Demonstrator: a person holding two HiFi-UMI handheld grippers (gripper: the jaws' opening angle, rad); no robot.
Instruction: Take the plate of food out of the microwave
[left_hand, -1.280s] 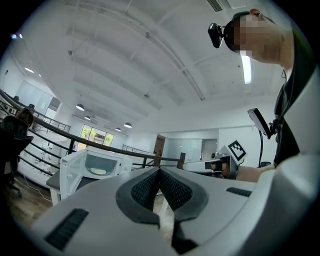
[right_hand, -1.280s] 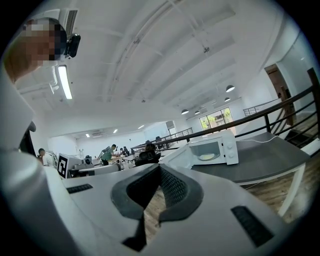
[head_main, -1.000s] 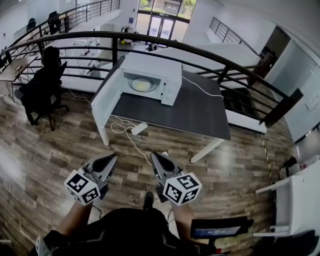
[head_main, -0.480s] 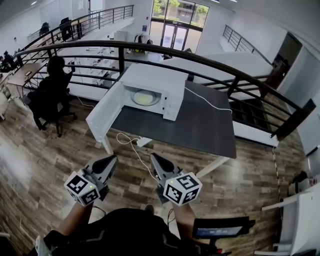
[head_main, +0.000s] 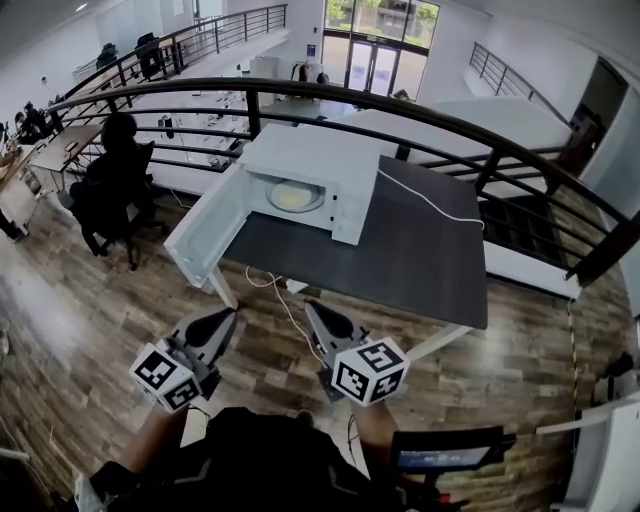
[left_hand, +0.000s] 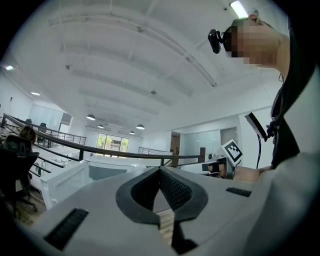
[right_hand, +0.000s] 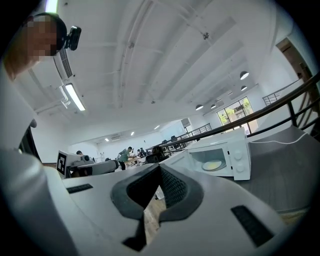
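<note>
With jaws of left gripper (head_main: 227, 316) and right gripper (head_main: 311, 306) pressed together on nothing, held well apart from plate of food (head_main: 291, 197) in microwave (head_main: 340, 160).

Daylight pours in from the tall windows (head_main: 378, 20) far beyond the fingers (left_hand: 175, 190), so the scene is bright and evenly lit. It leaves a pale sheen on the wooden floor (head_main: 40, 300) to the left of them. Ceiling lamps (left_hand: 90, 117) and a strip light (right_hand: 74, 97) glare white above the fingers in both gripper views. The wide-angle lenses bow the railing (head_main: 420, 105) and blacken every corner. The fingers, close to the lens, look soft, while the microwave (right_hand: 237, 167) ahead of them is sharp.
</note>
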